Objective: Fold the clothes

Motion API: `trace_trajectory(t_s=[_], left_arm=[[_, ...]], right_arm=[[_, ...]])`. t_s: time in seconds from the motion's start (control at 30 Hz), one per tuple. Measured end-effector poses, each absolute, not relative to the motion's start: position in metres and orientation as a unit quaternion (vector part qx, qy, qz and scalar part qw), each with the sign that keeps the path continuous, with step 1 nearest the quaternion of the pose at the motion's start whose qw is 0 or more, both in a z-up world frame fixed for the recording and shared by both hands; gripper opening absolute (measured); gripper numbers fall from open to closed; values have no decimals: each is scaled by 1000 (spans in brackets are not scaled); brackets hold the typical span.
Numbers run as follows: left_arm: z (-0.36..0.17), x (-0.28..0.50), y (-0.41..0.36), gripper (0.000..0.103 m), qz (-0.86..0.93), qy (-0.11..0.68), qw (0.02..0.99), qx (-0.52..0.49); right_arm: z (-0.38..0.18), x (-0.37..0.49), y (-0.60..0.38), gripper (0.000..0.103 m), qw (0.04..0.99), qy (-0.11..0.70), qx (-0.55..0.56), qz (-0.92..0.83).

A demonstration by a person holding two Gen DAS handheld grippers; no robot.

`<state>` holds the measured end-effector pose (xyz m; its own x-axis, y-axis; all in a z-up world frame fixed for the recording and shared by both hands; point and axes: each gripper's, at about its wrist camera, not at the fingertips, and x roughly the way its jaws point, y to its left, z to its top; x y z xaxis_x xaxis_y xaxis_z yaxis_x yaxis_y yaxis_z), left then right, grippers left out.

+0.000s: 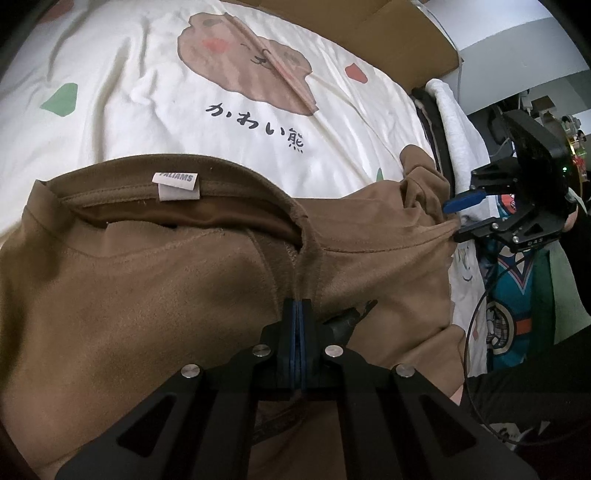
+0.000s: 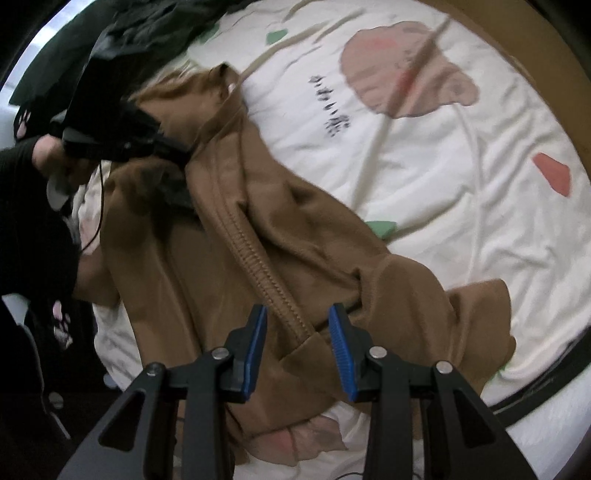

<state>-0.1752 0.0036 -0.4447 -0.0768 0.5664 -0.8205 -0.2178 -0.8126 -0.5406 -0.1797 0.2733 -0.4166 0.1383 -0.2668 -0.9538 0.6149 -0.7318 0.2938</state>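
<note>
the brown shirt (image 1: pixel 155 280) lay crumpled on a white sheet (image 1: pixel 332 122) printed with a bear and dark script. the left gripper (image 1: pixel 297 306) had its blue pads pressed together on a pinch of the shirt's fabric just below the collar opening. the right gripper (image 2: pixel 297 332) hung over the shirt with its jaws partly apart; the ribbed hem ran up between the pads (image 2: pixel 341 347), and i could not tell whether either pad touched it.

the left view alone showed the neck label (image 1: pixel 177 184) sewn inside the back of the collar, the collar's curve running side to side across the frame, and a stack of other clothes (image 1: pixel 458 147) at the sheet's right edge. it also caught the right gripper (image 1: pixel 461 218) from the side at the shirt's far right end, one blue pad above the fabric and one black finger at the hem.

the right view alone showed the shirt's whole spread: its long axis ran diagonally from upper left to lower right, the ribbed hem following that line. at the upper left end sat the left gripper (image 2: pixel 181 151) with a hand (image 2: pixel 48 155) behind it, and dark clothes (image 2: pixel 122 33) beyond.
</note>
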Motion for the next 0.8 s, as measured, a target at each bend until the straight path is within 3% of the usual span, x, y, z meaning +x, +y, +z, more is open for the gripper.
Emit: trace_trajectory(t_s=[0.43,0.5,0.57,0.8], left_arm=[[-446,-177,5,0,720,-135,272,-624],[-446,-178,6,0,720,-133,273,-624],[-446,-178,6,0,720,-133,274,-624],[-446,-178,6,0,721,-134,274,-622]], right_arm=[[-425,-179,254,28,401,196,677,-585],[-429,-180,255,24,403,193,681,-580],[-435,-178,258,13,404,185,691,-570],[-434,-178,270,9,396,141,691,-588]])
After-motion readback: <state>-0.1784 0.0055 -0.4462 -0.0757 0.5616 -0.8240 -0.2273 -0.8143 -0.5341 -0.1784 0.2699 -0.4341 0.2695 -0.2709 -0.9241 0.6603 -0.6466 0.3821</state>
